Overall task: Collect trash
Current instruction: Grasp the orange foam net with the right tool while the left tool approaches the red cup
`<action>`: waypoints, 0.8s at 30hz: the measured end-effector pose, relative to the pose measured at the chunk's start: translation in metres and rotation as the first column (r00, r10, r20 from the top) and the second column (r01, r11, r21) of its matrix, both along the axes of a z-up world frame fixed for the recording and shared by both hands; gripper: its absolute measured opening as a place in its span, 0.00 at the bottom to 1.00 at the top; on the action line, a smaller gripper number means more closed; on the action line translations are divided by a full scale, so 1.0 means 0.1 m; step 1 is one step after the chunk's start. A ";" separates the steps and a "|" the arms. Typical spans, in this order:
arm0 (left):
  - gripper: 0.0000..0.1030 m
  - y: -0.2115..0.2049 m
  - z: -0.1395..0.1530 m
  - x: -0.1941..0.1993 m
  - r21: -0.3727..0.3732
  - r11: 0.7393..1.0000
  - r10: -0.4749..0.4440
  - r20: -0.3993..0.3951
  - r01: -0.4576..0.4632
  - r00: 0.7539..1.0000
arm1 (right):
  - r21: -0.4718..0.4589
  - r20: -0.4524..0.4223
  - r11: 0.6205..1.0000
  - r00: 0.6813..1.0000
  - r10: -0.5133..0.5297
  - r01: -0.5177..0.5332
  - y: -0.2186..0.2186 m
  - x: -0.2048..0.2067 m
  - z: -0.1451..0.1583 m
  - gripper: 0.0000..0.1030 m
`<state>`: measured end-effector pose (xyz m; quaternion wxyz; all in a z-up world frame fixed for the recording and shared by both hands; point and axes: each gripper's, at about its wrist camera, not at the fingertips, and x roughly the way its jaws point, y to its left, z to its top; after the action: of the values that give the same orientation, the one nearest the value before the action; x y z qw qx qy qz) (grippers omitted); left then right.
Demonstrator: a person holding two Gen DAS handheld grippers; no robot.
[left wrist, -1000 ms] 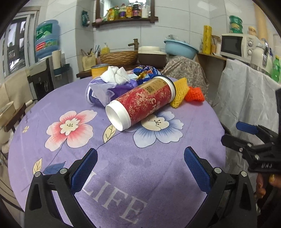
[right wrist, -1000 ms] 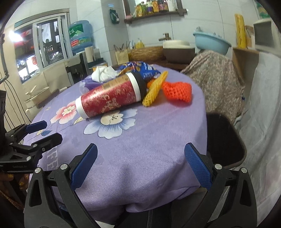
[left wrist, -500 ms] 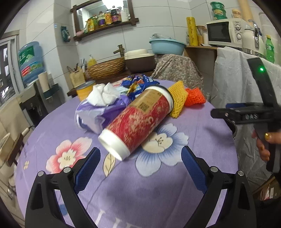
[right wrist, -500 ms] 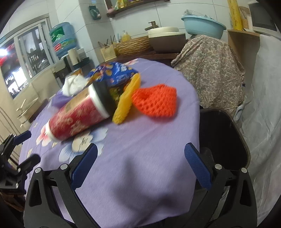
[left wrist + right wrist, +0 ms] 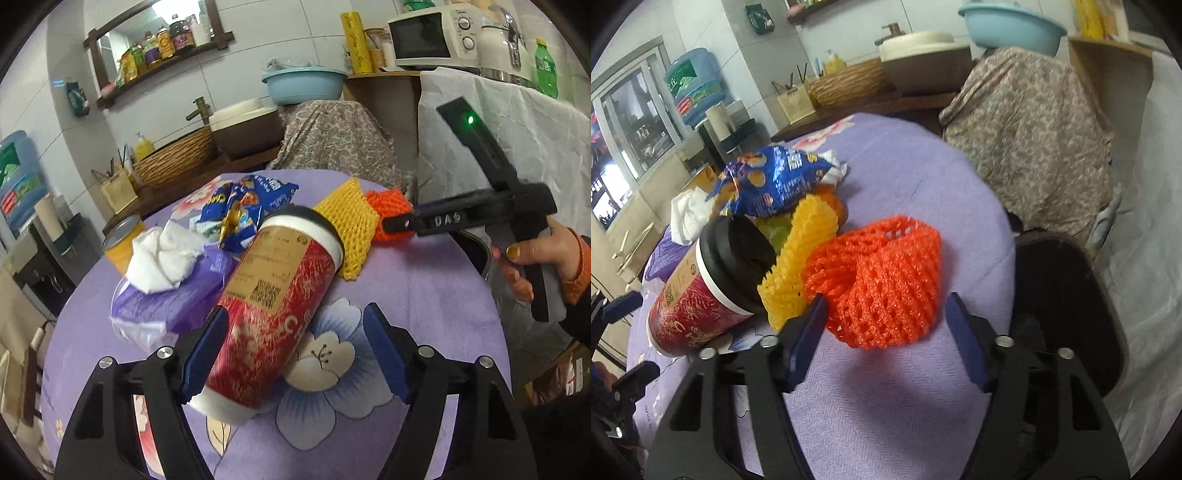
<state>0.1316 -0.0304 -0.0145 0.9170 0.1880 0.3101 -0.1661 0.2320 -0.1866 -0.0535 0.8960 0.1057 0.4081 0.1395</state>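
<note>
A red paper cup [image 5: 273, 314] with a black lid lies on its side on the purple floral tablecloth [image 5: 424, 295]. My left gripper [image 5: 295, 350] is open, its fingers on either side of the cup's base end. An orange foam net [image 5: 882, 284] lies near the table's right edge; my right gripper [image 5: 886, 339] is open with the net between its fingers. A yellow foam net [image 5: 801, 258], a blue snack bag [image 5: 775, 181], white tissue [image 5: 162, 258] and a purple plastic bag [image 5: 166, 306] lie beside the cup.
A black bin [image 5: 1067, 306] stands just off the table's right edge. A yellow can [image 5: 122, 243] sits at the table's far left. Behind are a cloth-covered chair [image 5: 336, 140], a basket [image 5: 173, 162], a microwave [image 5: 428, 37] and a white sheet [image 5: 517, 147].
Both grippers have moved forward toward the trash. The left now straddles the red cup; the right now straddles the orange net. Both stay open.
</note>
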 end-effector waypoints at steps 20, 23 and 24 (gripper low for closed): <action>0.68 -0.39 -0.10 0.80 0.292 0.948 -0.067 -0.195 0.123 0.978 | -0.069 0.125 0.997 0.992 0.028 -0.020 -0.04 -0.41 0.18 0.25; 0.69 -0.42 -0.11 0.87 0.312 0.939 -0.073 -0.229 0.145 0.971 | -0.057 0.127 0.998 0.992 0.024 -0.017 -0.07 -0.48 0.19 0.25; 0.74 -0.43 -0.11 0.89 0.321 0.934 -0.079 -0.241 0.157 0.967 | -0.054 0.126 0.998 0.992 0.022 -0.015 -0.07 -0.50 0.19 0.25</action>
<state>0.2207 -0.0736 -0.0257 0.8185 0.3408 0.4236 -0.1858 0.1824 -0.1932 -0.0350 0.9212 0.0691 0.3550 0.1434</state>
